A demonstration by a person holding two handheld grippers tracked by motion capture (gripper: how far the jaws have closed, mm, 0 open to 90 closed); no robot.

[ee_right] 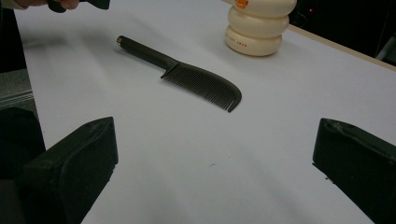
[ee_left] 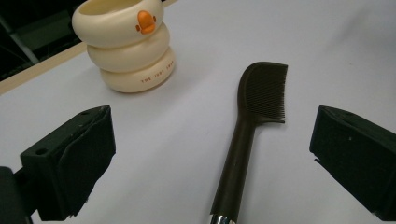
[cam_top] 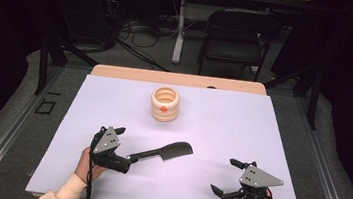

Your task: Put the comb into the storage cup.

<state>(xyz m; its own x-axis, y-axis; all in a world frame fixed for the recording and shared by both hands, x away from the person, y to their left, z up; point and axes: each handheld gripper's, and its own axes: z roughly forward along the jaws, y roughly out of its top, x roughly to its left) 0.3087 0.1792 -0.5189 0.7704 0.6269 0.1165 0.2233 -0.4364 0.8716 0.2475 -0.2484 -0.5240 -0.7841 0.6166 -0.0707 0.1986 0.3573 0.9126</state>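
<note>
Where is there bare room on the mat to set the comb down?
Bare mat lies right of the cup and comb, up to the right gripper, and left of the cup. It is tight around the left gripper at the comb's handle.

Left claw (cam_top: 120, 146) agape, right claw (cam_top: 226, 176) agape

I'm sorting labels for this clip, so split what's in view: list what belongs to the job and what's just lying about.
In the job:
- comb, lying flat, its handle between the open jaws of the left claw
- cup, upright, apart from the comb
- right claw, open, hovering off to the side

Lying about:
- chair beyond the table
- cables on the floor
</note>
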